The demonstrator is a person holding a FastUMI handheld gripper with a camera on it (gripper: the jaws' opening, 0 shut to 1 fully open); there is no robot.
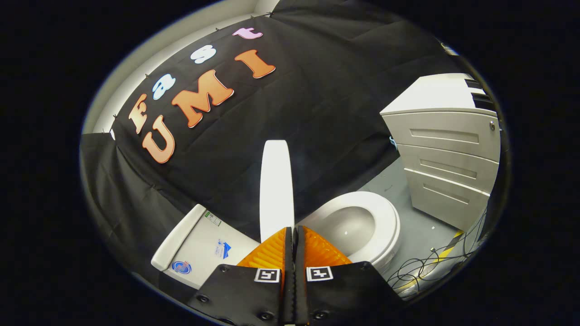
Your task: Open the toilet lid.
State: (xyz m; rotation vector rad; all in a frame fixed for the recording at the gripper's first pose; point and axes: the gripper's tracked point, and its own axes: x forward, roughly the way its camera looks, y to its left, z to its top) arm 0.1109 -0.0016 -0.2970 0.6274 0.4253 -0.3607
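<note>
The white toilet lid [276, 190] stands raised and shows edge-on, rising from just beyond my fingertips. To one side of it lies the open white seat and bowl [383, 215]; to the other is the white tank [199, 244] with stickers on it. My gripper [292, 230] is shut, its two fingers pressed together with nothing visible between them. Their tips sit right at the lid's near lower edge; I cannot tell whether they touch it.
A white cabinet with three drawers [448, 158] stands on the grey floor [421, 226] beyond the bowl. Loose dark cables [430, 267] and a yellow-black tape strip [446, 246] lie on the floor near the bowl. Black cloth hangs behind the toilet.
</note>
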